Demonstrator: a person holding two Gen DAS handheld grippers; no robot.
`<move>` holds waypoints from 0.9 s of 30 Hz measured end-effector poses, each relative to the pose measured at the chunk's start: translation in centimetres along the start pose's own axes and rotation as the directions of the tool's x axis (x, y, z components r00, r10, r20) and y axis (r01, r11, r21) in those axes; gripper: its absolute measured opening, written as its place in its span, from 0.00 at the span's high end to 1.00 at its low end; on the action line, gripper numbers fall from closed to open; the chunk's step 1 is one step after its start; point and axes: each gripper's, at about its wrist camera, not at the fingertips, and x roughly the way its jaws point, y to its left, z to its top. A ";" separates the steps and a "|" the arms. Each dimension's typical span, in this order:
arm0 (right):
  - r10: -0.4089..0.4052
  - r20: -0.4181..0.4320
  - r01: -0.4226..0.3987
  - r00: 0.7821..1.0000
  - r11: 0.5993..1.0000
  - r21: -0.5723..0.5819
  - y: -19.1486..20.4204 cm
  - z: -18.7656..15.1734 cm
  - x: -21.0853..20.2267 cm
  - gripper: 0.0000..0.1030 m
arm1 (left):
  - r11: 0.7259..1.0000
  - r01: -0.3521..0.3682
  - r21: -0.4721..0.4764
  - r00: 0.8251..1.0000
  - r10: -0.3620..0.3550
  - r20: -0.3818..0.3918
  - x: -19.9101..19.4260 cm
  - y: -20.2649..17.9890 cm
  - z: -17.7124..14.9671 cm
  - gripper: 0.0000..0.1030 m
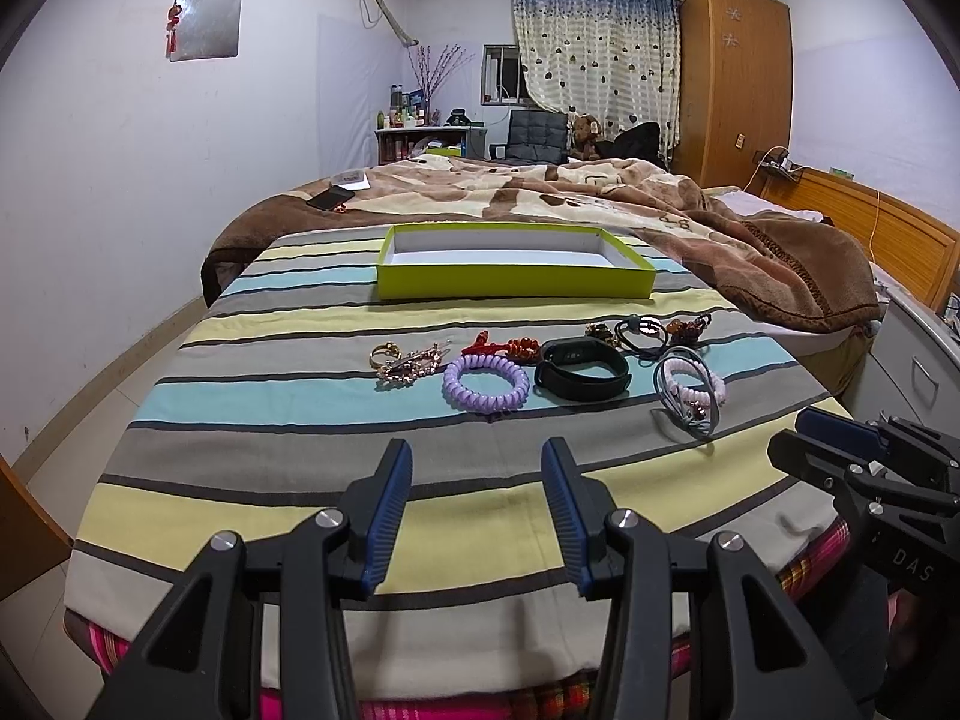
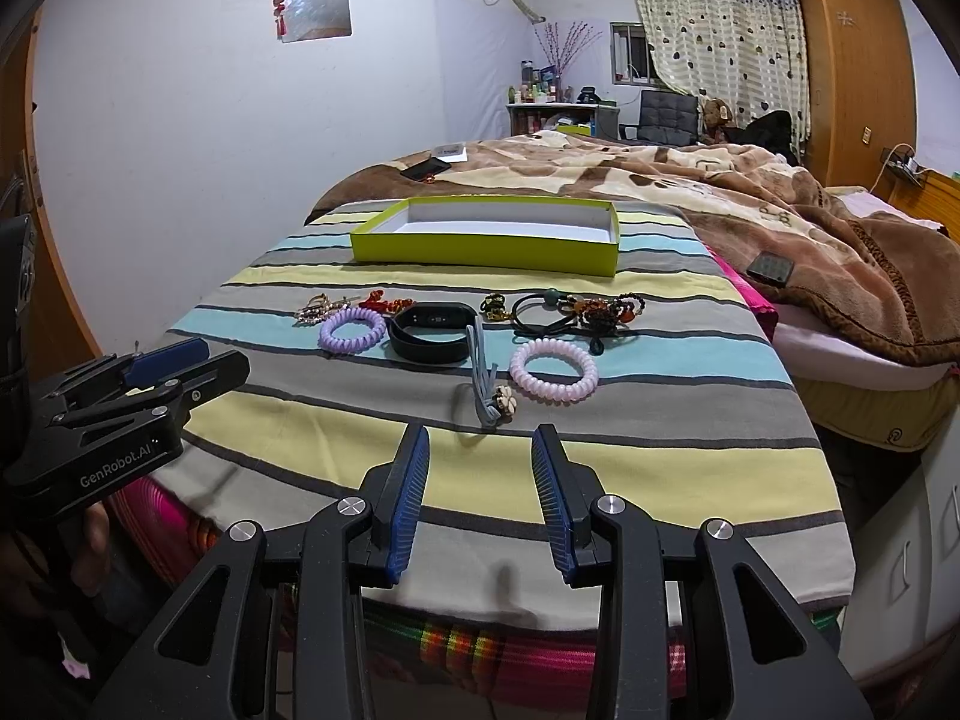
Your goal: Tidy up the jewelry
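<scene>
Grippers come first in our view: our left gripper (image 1: 477, 474) hangs over the near edge of the striped sheet (image 1: 300, 408) with its blue-padded fingers (image 1: 390, 504) spread wide and nothing between them, and our right gripper (image 2: 480, 462) hangs the same way, its fingers (image 2: 552, 492) wide apart and bare. We take the green tray (image 2: 480, 249) as our landmark; every piece of jewelry lies on the sheet on the near side of it, none inside it. Nearest to us, well short of the tray, we see a grey cord tie with a pale flower charm (image 2: 489, 393), and just to its right a pink coil bracelet (image 2: 553, 369). Closer to the tray we see a lilac coil bracelet (image 2: 351, 330) toward the tray's left end, touching or just beside a black wrist band (image 2: 429, 333) that sits before the tray's middle. Nearer still to the tray lies a row of smaller pieces: a gold and crystal cluster (image 2: 318, 306) at the left, a red beaded piece (image 2: 387, 302), a small gold charm (image 2: 495, 306), a black cord loop (image 2: 540, 315) and a brown beaded strand (image 2: 606, 307) before the tray's right end. The tray shows a white inside. Beyond the tray a brown patterned blanket (image 2: 690, 180) covers the bed, with a dark phone (image 2: 425, 168) on it behind the tray's left end and a dark remote (image 2: 770, 267) to the tray's right.
</scene>
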 end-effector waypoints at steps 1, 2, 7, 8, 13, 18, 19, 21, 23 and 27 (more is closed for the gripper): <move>0.000 0.000 0.000 1.000 1.000 -0.001 0.0 0.0 0.0 0.64 | 1.000 -0.001 0.001 1.000 0.001 0.000 0.0 0.0 0.0 0.55; 0.000 0.000 0.000 1.000 1.000 -0.001 0.0 0.0 -0.1 0.64 | 1.000 0.000 0.001 1.000 0.000 0.000 0.0 0.0 0.0 0.55; 0.001 0.000 -0.001 1.000 1.000 -0.002 0.0 0.0 -0.1 0.64 | 1.000 0.001 0.000 1.000 -0.001 0.000 0.0 0.0 0.0 0.55; 0.000 -0.001 0.000 1.000 1.000 -0.002 0.0 0.0 -0.1 0.64 | 1.000 0.002 -0.001 1.000 -0.002 0.000 0.1 0.0 -0.1 0.55; 0.000 0.000 0.000 1.000 1.000 -0.002 0.0 0.0 0.0 0.64 | 1.000 0.001 -0.001 1.000 -0.001 -0.002 0.1 -0.1 -0.1 0.55; 0.001 0.000 -0.001 1.000 1.000 -0.002 0.0 0.0 -0.1 0.64 | 1.000 0.001 0.000 1.000 -0.001 -0.001 0.1 -0.1 -0.1 0.55; 0.000 0.000 0.000 1.000 1.000 -0.002 0.0 0.0 -0.1 0.64 | 1.000 0.001 -0.001 1.000 -0.001 -0.001 0.1 -0.1 -0.1 0.55; 0.001 0.000 -0.001 1.000 1.000 -0.002 0.0 0.0 -0.1 0.64 | 1.000 0.001 -0.002 1.000 -0.001 -0.001 0.1 -0.1 -0.1 0.55; 0.000 -0.001 0.000 1.000 1.000 -0.002 0.0 0.0 -0.1 0.64 | 1.000 0.002 -0.002 1.000 -0.002 -0.001 0.1 -0.1 -0.1 0.55; 0.000 -0.001 0.000 1.000 1.000 -0.002 0.0 0.0 -0.1 0.64 | 1.000 0.001 0.000 1.000 -0.001 -0.002 0.1 -0.2 -0.2 0.55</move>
